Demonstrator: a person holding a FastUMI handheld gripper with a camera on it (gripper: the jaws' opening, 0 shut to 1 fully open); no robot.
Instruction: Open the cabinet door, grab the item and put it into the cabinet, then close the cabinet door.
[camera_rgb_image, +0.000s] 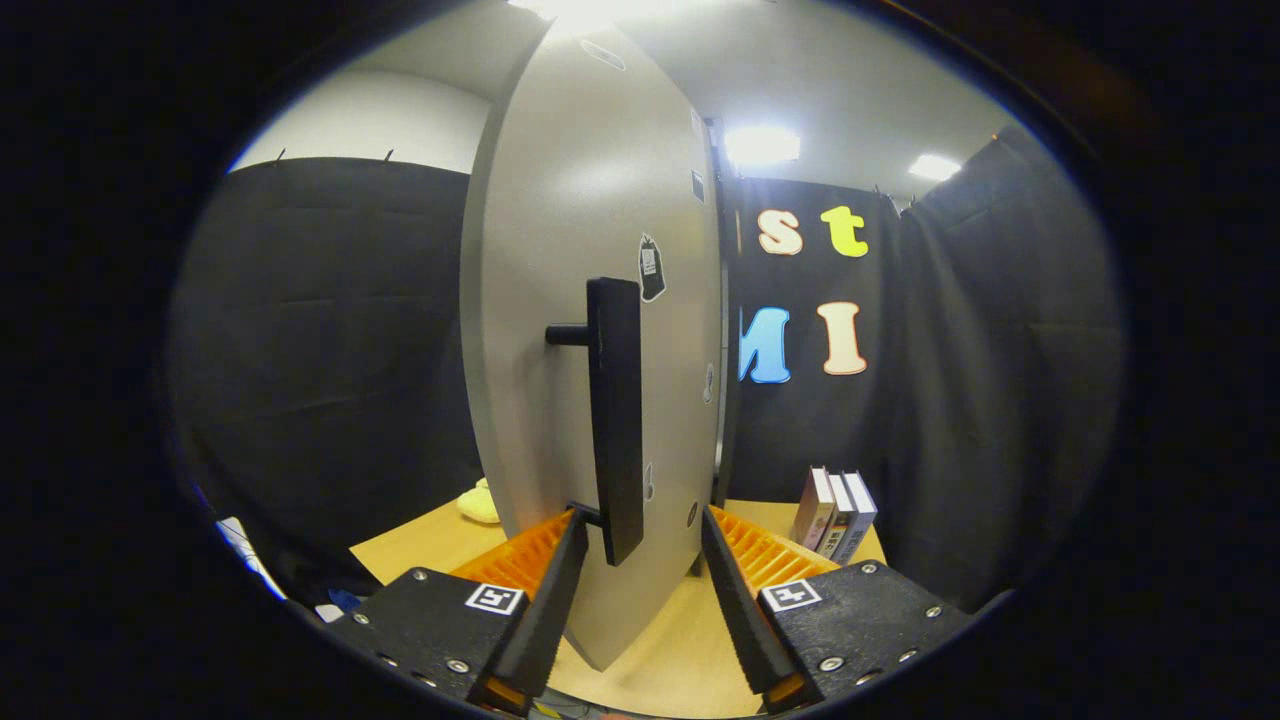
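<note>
Door (590, 330) of the cabinet stands swung out edge-on toward the camera, its long dark handle (615, 420) upright on the near face. That handle's lower end sits between the fingers of the gripper (642, 540), which are spread wide and pressing on nothing, seemingly placed to swing the panel. Books (835, 512) stand on the wooden table (680, 640) beyond the fingers; a yellow item (480, 503) lies behind the door.

One cabinet door (590, 330) with one black bar handle (618, 420) is being shown; three books (835, 515) are being counted beside it, one yellow item (480, 503) behind it, and one gripper (640, 545) with two spread fingers (545, 600).
</note>
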